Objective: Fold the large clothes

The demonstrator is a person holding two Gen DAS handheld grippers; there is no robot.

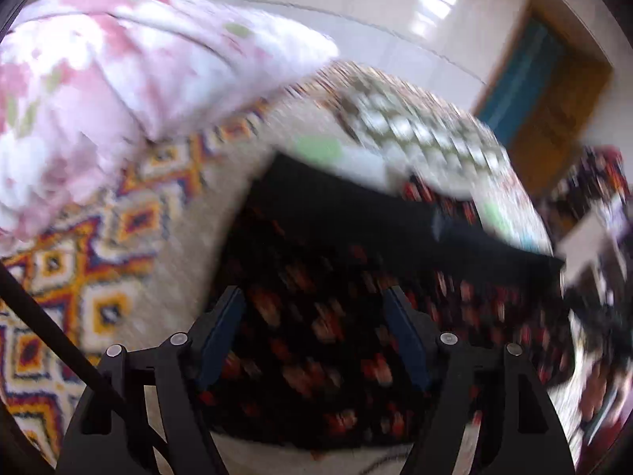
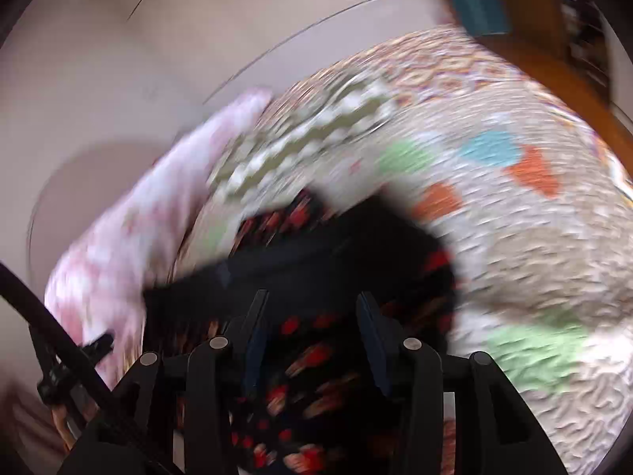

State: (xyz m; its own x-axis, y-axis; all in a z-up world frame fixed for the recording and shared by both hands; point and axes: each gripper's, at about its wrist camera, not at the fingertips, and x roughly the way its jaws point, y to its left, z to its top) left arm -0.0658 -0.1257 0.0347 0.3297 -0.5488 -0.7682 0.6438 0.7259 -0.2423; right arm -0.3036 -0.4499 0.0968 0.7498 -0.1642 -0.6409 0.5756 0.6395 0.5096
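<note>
The left claw (image 1: 312,332) stands released, its blue pads apart with nothing pinched between them, and the right claw (image 2: 312,336) is likewise released. Both point down at the same dark garment (image 1: 336,316) — black cloth with red-orange blotches — which lies directly under and just ahead of each claw. Its plain black band (image 1: 356,213) runs crosswise beyond the fingertips, so neither hand looks clearly nearer. The garment rests on a patterned rug (image 1: 99,261), with a pink floral cloth (image 1: 118,79) off to the left; motion blur hides finer folds.
</note>
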